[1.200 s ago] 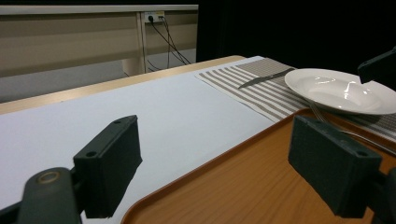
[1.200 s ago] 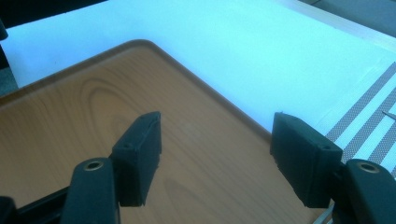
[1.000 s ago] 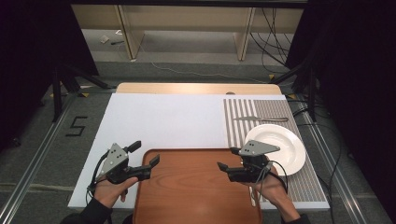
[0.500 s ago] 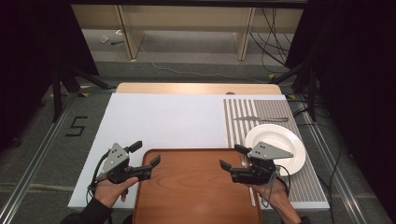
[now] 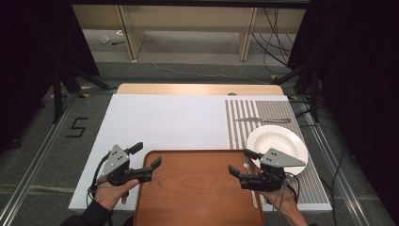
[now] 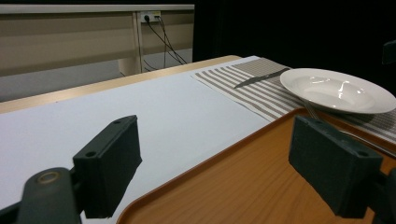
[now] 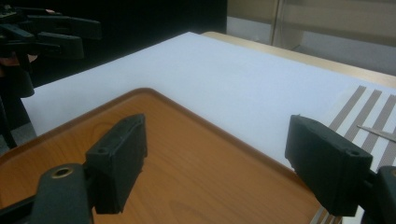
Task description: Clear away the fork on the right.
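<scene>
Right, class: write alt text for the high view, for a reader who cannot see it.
Two open hand-held grippers, left and right, hover at the left and right edges of a wooden tray on a white table. To the right, a striped placemat holds a white plate, a knife beyond it and a fork beside the tray.

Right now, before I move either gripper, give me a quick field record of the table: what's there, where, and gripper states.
tray: wooden tray at near edge, centre, nothing on it
plate: white plate on striped placemat, right of tray
knife: knife on placemat, beyond plate
fork: fork between tray and plate
left gripper: open, jaws straddling the tray's left rim
right gripper: open, jaws over the tray's right edge
</scene>
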Demonstrator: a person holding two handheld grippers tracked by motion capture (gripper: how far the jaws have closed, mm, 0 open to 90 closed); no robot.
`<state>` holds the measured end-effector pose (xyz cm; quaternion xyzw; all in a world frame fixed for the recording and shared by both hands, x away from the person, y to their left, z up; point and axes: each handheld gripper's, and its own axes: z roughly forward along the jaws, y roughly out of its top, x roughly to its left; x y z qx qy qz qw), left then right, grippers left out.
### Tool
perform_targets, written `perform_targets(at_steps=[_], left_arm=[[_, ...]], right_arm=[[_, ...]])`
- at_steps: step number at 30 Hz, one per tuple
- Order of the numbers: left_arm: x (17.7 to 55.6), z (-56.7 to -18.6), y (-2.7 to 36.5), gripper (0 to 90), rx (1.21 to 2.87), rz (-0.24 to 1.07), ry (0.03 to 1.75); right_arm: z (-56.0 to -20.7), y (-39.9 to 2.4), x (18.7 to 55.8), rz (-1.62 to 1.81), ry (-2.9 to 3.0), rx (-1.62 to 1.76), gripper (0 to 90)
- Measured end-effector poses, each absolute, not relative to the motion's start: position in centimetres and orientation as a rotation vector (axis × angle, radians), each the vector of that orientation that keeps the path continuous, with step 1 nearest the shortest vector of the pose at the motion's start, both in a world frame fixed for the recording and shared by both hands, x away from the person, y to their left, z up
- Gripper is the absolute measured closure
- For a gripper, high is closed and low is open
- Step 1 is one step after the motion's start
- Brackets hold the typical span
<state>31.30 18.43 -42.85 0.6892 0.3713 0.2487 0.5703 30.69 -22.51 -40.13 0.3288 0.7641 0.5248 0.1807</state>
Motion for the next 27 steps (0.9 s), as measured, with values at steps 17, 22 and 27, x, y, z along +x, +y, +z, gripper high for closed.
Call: perform_targets(at_steps=[17,22,27], left_arm=[[31.23,-42.88,18.47,16.1,1.619,0.58,0.869],[31.25,-42.9,18.43,16.0,1.621,0.581,0.871],[31.3,-42.9,18.45,16.0,1.617,0.582,0.872]], right_arm=[[-40.48,-22.65,30.31,1.472,2.193,0.93,17.0],[-40.42,-22.68,30.32,1.471,2.185,0.933,16.4],[-40.45,-22.65,30.38,1.466,2.185,0.934,16.0]])
